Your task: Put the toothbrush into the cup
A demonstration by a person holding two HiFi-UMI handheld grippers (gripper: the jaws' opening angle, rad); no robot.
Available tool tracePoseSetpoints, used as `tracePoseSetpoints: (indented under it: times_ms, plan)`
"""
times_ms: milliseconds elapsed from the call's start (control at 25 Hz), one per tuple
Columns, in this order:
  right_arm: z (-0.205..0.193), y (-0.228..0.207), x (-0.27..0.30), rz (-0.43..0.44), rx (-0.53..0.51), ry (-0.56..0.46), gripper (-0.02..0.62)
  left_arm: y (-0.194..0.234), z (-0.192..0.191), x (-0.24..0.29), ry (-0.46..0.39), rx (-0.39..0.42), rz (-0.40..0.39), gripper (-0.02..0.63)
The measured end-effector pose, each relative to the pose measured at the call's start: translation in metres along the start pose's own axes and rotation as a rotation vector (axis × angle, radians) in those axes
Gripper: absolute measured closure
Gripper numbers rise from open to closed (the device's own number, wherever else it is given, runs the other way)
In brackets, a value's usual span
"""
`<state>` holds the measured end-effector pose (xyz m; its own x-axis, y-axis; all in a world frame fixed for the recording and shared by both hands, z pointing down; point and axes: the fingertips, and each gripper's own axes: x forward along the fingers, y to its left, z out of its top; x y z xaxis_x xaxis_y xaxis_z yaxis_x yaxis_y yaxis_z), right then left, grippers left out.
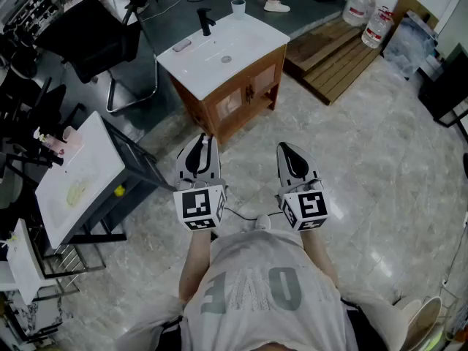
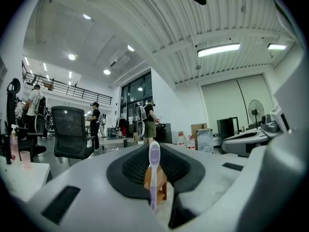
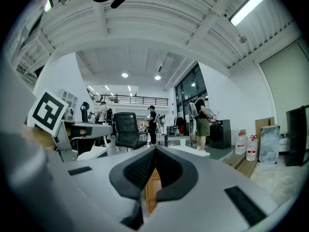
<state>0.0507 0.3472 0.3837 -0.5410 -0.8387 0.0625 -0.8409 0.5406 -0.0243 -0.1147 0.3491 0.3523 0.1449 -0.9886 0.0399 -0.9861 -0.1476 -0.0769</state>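
Toothbrush pinched between left fingers.

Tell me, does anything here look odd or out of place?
Mostly the setting: a bathroom washbasin cabinet, cup on top, stands alone on a workshop floor near an office chair. Also, the left gripper clamps a purple toothbrush. Nothing looks spilled or broken.
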Motion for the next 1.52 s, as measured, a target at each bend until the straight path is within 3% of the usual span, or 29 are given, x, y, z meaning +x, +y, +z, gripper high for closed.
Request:
tracePoseSetpoints:
  times_ms: [200, 520, 1200, 1520]
  plan:
    - [-0.003, -0.006, 0.001, 0.01, -0.001, 0.004, 0.565, -0.006, -0.001, 0.004, -0.004, 0.003, 0.004, 0.526]
    - [-0.01, -0.019, 0.006, 0.033, 0.093, -0.009, 0.565, -0.014, -0.008, 0.015, 0.013, 0.008, 0.006, 0.526]
    - [-0.025, -0.049, 0.007, 0.035, 0.047, 0.027, 0.565, -0.031, -0.016, 0.046, -0.011, -0.005, 0.012, 0.526]
    - [-0.012, -0.065, 0.017, 0.046, 0.048, -0.024, 0.565, -0.033, -0.002, 0.07, -0.037, 0.019, 0.009, 0.526]
